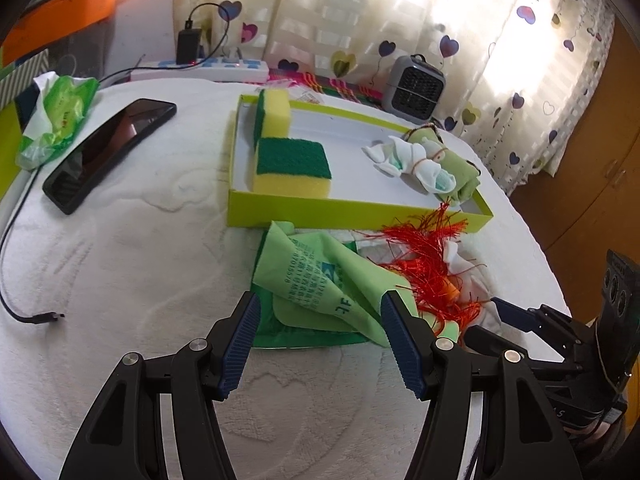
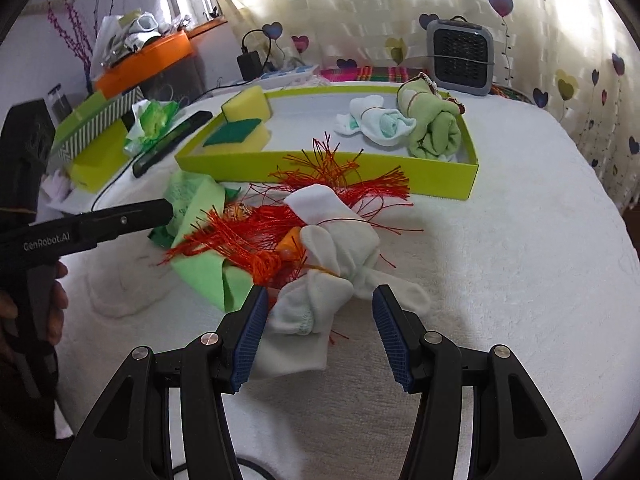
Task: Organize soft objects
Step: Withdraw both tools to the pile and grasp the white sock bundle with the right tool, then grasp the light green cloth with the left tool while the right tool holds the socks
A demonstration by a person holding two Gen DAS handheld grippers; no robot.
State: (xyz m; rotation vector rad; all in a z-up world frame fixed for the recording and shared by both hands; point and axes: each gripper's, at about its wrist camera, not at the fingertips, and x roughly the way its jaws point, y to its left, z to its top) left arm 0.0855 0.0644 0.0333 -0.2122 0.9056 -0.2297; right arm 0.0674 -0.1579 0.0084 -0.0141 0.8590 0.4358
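A lime-green tray point(image 1: 352, 214) point(image 2: 320, 168) lies on the white blanket. It holds two yellow-green sponges point(image 1: 292, 164) point(image 2: 240, 128), a white sock bundle point(image 1: 416, 160) point(image 2: 376, 120) and a rolled green cloth point(image 1: 460, 168) point(image 2: 432, 128). In front of it lie a green printed cloth point(image 1: 316, 280) point(image 2: 208, 268), a red tassel point(image 1: 432, 264) point(image 2: 256, 232) and a white sock bundle point(image 2: 340, 256). My left gripper point(image 1: 320, 332) is open around the green cloth's near edge. My right gripper point(image 2: 320, 328) is open around the white sock bundle's near end.
A black phone point(image 1: 108, 152) point(image 2: 172, 144), a green wipes pack point(image 1: 60, 120) point(image 2: 152, 124) and a loose cable point(image 1: 36, 316) lie to the left. A small grey heater point(image 1: 414, 84) point(image 2: 460, 52), a power strip point(image 1: 200, 68) and curtains stand behind. An orange box point(image 2: 148, 60) sits far left.
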